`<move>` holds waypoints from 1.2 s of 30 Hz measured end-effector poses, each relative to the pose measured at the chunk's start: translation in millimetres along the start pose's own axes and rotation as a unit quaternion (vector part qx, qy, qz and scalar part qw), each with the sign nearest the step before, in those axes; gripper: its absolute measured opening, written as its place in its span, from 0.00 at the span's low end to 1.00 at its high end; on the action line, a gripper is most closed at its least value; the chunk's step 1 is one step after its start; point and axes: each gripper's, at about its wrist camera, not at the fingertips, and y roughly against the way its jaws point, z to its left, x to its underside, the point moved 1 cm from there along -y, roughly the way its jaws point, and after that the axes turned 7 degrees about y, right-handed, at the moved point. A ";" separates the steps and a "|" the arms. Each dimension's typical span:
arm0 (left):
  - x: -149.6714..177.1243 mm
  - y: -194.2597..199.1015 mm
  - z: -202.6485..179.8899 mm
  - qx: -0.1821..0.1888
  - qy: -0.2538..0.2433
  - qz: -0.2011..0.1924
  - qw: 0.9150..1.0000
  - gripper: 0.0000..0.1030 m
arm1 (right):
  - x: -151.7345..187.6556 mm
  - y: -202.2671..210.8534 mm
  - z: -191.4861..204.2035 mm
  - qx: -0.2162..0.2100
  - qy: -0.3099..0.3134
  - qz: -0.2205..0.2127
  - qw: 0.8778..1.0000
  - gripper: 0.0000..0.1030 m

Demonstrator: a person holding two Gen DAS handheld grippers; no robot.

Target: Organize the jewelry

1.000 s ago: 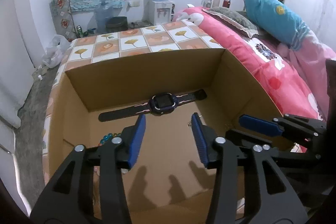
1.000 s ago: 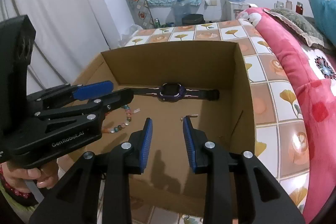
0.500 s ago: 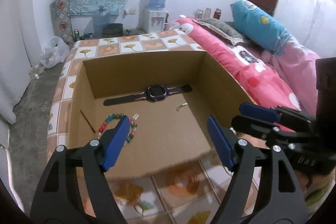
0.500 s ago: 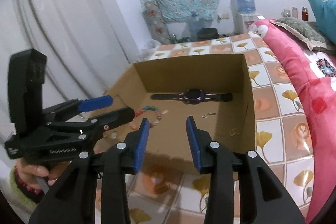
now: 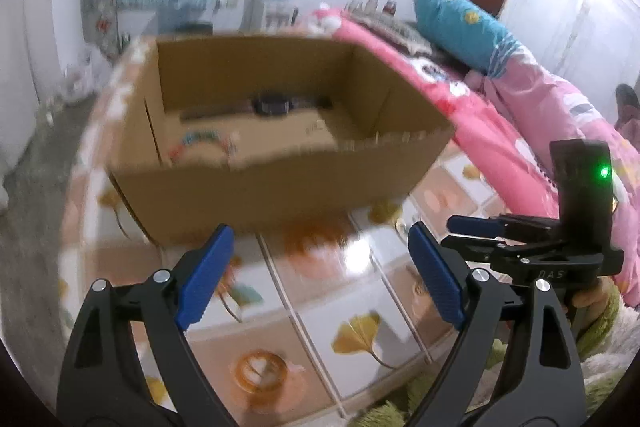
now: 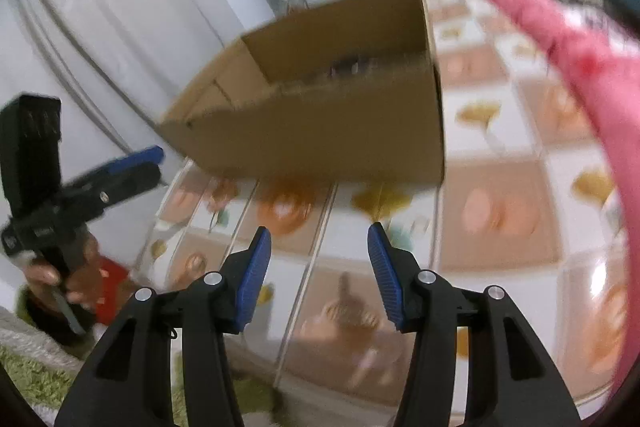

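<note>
- Jewelry lies inside one cardboard box [image 5: 280, 183]: one dark watch [image 5: 272, 105]; one beaded bracelet [image 5: 200, 141]
- Two grippers, left gripper [image 5: 320, 275] and right gripper [image 6: 320, 267]; jaws opening, empty, over the patterned mat [image 5: 360, 331]

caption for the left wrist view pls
Left gripper opening, empty, above the tiled mat, facing a cardboard box holding a watch.

Left hand-held gripper [image 5: 318, 273] and right hand-held gripper [image 6: 319, 273] angle downward, jaws opening, empty.
</note>
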 end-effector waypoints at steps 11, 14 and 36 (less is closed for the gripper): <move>45.5 -39.4 7.3 -0.042 0.011 0.049 0.998 0.83 | 10.4 -20.7 6.5 0.007 0.012 0.027 1.000 0.48; 54.6 -33.8 2.7 -0.054 -0.015 0.037 0.998 0.82 | 14.1 -25.6 5.6 -0.002 0.007 0.029 1.000 0.48; 34.7 -87.0 -39.3 -0.043 -0.115 0.051 0.991 0.25 | 7.2 -36.7 -9.8 0.052 0.028 0.024 0.998 0.38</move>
